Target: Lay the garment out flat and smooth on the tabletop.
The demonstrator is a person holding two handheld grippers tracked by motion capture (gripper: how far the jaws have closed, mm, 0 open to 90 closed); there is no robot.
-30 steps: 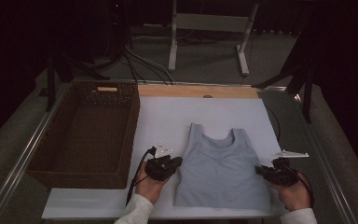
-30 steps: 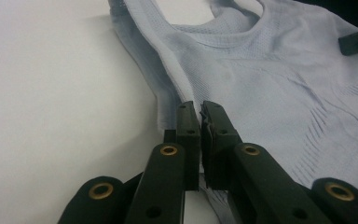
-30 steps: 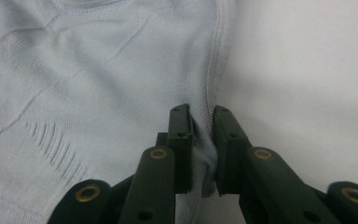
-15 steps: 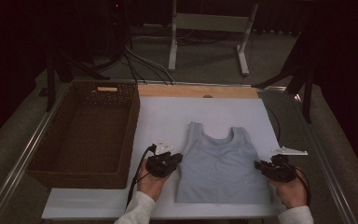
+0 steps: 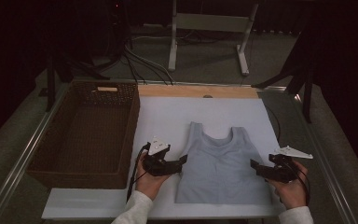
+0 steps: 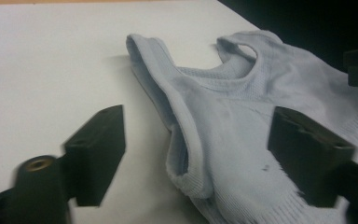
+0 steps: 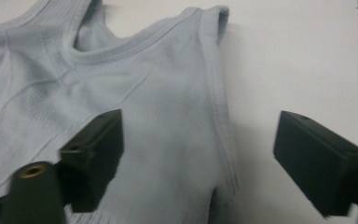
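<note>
A pale blue tank top lies flat on the white board, straps pointing away from me. My left gripper sits at its left side. In the left gripper view its jaws have just been opening and stand wide, open, with the armhole edge of the tank top loose between them. My right gripper sits at the top's right side. Its jaws have also just been opening and it is open, with the side hem of the tank top lying untouched between the pads.
A brown wicker basket stands left of the board, close to my left hand. A wooden strip runs along the board's far edge. Metal rails frame the table. Cables and stand legs lie on the floor beyond.
Both grippers' jaws have spread apart and let go of the tank top's side edges. The hands have hardly moved, and the top lies where it was.
</note>
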